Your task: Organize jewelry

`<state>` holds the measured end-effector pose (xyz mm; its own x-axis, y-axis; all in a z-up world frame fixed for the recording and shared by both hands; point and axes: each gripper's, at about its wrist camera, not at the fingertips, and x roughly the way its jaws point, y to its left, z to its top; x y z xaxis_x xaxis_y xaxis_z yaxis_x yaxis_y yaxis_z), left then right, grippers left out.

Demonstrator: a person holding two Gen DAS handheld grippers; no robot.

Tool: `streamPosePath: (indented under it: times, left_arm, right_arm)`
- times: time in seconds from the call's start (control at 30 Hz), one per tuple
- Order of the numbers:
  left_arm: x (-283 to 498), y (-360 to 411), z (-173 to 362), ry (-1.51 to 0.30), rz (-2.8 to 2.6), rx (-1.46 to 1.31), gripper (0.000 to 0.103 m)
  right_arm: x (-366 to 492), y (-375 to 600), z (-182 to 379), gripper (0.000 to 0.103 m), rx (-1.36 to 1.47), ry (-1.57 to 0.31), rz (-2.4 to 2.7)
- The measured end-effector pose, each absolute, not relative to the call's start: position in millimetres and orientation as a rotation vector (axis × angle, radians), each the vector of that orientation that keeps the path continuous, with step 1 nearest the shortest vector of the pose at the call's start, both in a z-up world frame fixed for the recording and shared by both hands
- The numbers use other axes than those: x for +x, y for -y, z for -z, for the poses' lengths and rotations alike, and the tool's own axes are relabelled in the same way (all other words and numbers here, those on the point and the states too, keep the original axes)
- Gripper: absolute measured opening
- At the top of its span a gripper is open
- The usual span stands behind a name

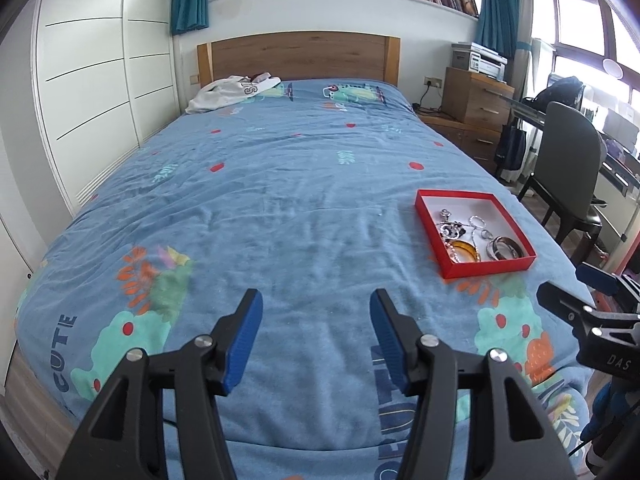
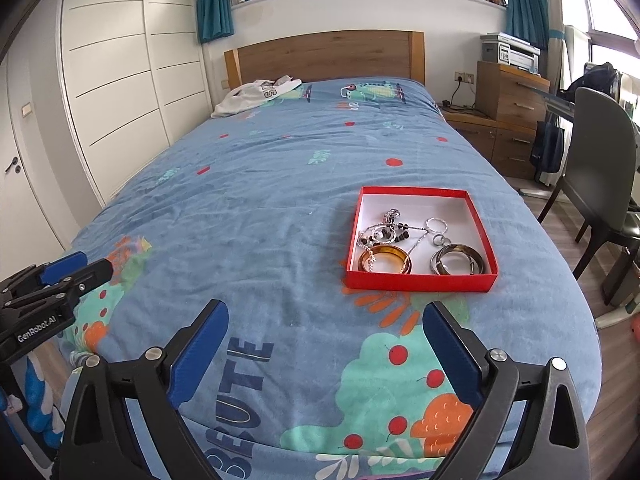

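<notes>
1. Bed with blue printed blanket (image 2: 256, 208) – spreads out ahead of and beneath both of your tools; wooden headboard (image 2: 324, 54) at its far end, beyond everything else

2. White panelled wardrobe (image 1: 92, 92) – far off to the left of your left tool

3. Dark grey chair (image 2: 600, 160) – well off to the right of your right tool, on the wooden floor beside the bed

4. Wooden drawer unit (image 1: 476, 98) – far ahead and right, with a white printer (image 1: 482, 60) on top

5. White crumpled garment (image 1: 230, 90) – far ahead of your left tool, touching the blanket near the headboard

6. Shallow red cardboard tray with white lining (image 2: 420, 282) – just ahead of your right tool, slightly right of its centre line; ahead and well to the right of your left tool (image 1: 490, 270)

7. Your left gripper (image 1: 316, 340) – blue pads spread wide apart, nothing between them, hovering over bare blanket

8. Your right gripper (image 2: 326, 350) – blue pads likewise spread wide, holding nothing, pointed at the near wall of the tray

9. Amber translucent bangle (image 2: 384, 261) – in the tray's near left part

10. Dark and silver stacked bangles (image 2: 458, 262) – in the tray's near right part, apart from the amber one

11. Tangle of silver chains and dark beads (image 2: 386, 230) – mid tray, just beyond the amber bangle, one strand draped over it

12. Small silver rings (image 2: 438, 232) – mid tray, right of the tangle
</notes>
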<state>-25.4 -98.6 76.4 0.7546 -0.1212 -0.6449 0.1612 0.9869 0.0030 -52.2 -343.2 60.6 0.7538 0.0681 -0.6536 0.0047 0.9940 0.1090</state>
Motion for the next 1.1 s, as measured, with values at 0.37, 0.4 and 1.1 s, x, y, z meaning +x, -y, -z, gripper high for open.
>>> streamPosePath:
  times: [0.37, 0.4, 1.1]
  left_arm:
    - [-34, 93, -84, -0.677, 0.156, 0.048, 0.054]
    - [-34, 94, -83, -0.677, 0.159, 0.05, 0.054]
    - [-34, 99, -72, -0.703, 0.172, 0.073, 0.057]
  right_arm:
    - [-62, 347, -64, 0.102, 0.113, -0.698, -0.017]
    - [-63, 348, -65, 0.102, 0.114, -0.698, -0.016]
    - [-66, 361, -49, 0.102, 0.145, -0.708, 0.021]
